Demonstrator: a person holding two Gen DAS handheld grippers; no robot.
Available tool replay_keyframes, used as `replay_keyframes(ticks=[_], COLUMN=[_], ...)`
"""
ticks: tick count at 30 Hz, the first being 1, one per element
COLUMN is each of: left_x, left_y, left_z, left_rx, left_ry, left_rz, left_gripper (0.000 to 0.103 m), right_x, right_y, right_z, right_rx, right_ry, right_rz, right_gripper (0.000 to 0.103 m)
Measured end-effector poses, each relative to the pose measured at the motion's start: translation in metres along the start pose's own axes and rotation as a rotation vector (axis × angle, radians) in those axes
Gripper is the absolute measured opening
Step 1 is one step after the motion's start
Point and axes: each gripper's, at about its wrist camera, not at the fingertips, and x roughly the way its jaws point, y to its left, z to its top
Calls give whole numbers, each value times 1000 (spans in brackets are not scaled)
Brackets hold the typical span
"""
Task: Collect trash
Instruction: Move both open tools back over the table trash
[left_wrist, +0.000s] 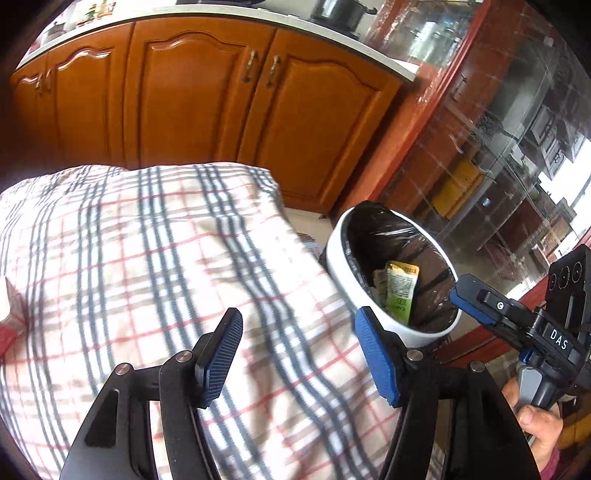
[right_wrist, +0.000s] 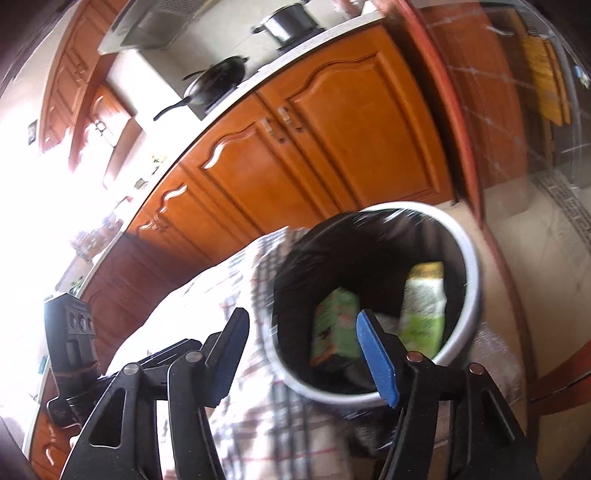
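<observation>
A checked cloth (left_wrist: 177, 258) in white, grey and red covers the desk. Behind it stand orange-brown wooden cabinet doors (left_wrist: 207, 96) under a pale countertop (right_wrist: 218, 110). On that countertop sit a black frying pan (right_wrist: 218, 79) and a steel pot (right_wrist: 286, 20).

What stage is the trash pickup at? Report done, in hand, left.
Done: two green packets lie in the lined white bin beside the checked cloth.
In hand: nothing. The left tool is open over the cloth; the right tool is open above the bin.
Left: a red-and-white scrap lies at the cloth's left edge, possibly trash; it is cut off.
</observation>
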Motion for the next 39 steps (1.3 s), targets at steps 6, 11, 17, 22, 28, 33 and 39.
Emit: replay_keyframes(ticks=[6, 11, 17, 22, 28, 33, 39], left_x=[-46, -90, -141, -183, -223, -248, -254], left_y=[43, 79, 112, 139, 164, 179, 197], left_z=[-31, -59, -82, -98, -110, -111, -103], left_rx=[-70, -126, -171, -197, -205, -213, -186], left_ry=[-30, -60, -105, -133, -149, -163, -142], left_rz=[51, 100, 188, 263, 354, 408, 485], left_gripper=[63, 63, 63, 65, 66, 71, 77], right_x=[22, 43, 65, 81, 104, 121, 145], right_y=[46, 83, 132, 175, 218, 259, 311], right_z=[-19, -39, -58, -72, -86, -99, -109], right_rx=[-91, -168, -287, -388, -509, -681, -966], right_ry=[65, 133, 208, 259, 328, 380, 412], right_rz=[66, 118, 182, 248, 321, 373, 407], right_gripper=[63, 63, 63, 63, 64, 68, 77])
